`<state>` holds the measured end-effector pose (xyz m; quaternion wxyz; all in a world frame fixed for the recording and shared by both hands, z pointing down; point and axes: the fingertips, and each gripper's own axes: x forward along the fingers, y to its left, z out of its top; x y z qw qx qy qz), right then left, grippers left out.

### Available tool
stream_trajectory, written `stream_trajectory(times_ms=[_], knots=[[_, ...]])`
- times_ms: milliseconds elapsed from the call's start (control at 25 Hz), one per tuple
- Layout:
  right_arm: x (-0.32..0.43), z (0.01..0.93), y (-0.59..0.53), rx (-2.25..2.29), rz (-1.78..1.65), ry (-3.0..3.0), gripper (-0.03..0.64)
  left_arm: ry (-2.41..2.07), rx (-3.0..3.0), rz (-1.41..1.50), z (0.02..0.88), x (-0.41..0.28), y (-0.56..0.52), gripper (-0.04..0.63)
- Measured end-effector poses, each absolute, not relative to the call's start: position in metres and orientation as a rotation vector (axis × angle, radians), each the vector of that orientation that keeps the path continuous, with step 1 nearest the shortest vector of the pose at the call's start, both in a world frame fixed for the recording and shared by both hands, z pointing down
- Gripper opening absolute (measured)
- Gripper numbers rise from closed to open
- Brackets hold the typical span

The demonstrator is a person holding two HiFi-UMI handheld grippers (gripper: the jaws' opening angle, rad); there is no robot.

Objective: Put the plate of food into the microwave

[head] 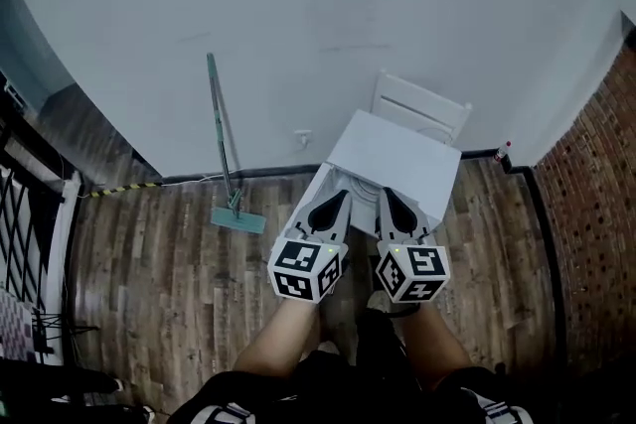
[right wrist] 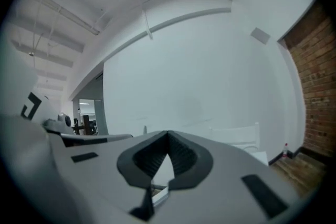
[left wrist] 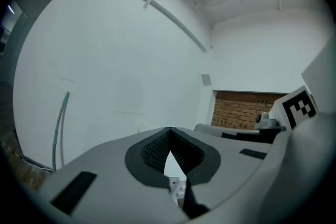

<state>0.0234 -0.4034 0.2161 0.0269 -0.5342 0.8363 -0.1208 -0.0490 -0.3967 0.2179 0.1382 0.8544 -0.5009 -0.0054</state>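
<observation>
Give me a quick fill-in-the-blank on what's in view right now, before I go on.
1. The left gripper and right gripper are both ____, holding nothing.
2. The mop leans against the ____.
3. Behind the white table stands a white ____.
Missing words: shut; wall; chair.

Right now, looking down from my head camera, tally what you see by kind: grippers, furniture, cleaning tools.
2 grippers: left gripper, right gripper
1 mop
1 chair
1 table
Total: 5
</observation>
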Motion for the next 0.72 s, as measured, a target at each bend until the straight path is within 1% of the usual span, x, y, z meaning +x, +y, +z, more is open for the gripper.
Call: stream_trajectory(times_ms=[120, 320, 720], knots=[[0.022, 0.176, -0.371, -1.669, -0.360, 2.555, 0.008, -1.424, 2.474, 0.004, 0.184, -0.050, -0.365, -0.002], [0.033, 0.144, -0.330, -1.712, -0.255, 2.503, 0.008, -1.429, 2.568, 0.016, 0.148, -0.043, -0.331, -0.002], [0.059, 0.119, -0.303, -1.758, -0.165, 2.459, 0.008, -1.389, 2.605, -0.033, 0.125, -0.023, -0.305, -0.002]])
